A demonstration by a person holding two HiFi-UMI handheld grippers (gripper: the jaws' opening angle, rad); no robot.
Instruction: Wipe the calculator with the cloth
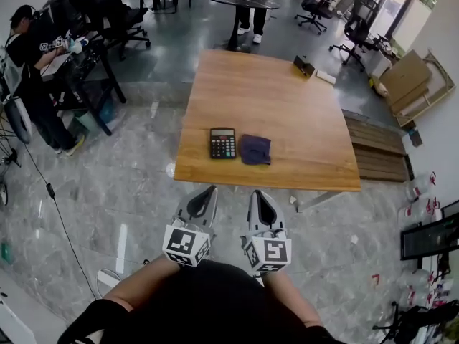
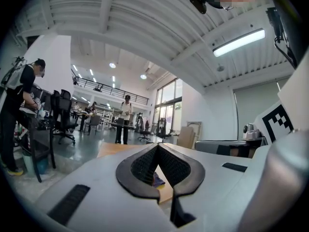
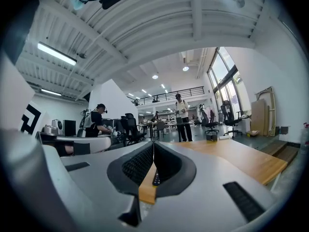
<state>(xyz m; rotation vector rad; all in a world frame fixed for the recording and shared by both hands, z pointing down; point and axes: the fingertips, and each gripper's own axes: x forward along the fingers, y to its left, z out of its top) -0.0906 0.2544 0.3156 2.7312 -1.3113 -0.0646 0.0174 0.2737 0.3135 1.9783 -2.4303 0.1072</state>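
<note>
- Person's torso [image 1: 215, 303] fills the bottom of the head view, with both forearms reaching forward from it, elbows tucked in
- Table [image 1: 287, 106] lies ahead, and its near edge is well apart from the jaw tips; only grey floor [image 1: 129, 192] is under the grippers
- Left gripper [image 1: 209, 190] and right gripper [image 1: 257, 194] are held side by side and level, pointing at the table's near edge, marker cubes toward the body
- Both pairs of jaws are pressed together with nothing between them; each gripper view shows only a slit with a sliver of table beyond it
- Cloth [image 1: 255, 149], dark and crumpled, lies close to the near edge, about midway along it
- Calculator [image 1: 223, 142] sits face up just left of the cloth, almost touching it, equally close to the near edge
- Progress, as I judge it: nothing is done, since the cloth lies untouched and no wiping has begun
- What is left: reach the table, open one pair of jaws, take the cloth and rub it over the calculator, perhaps steadying it with the other gripper
</note>
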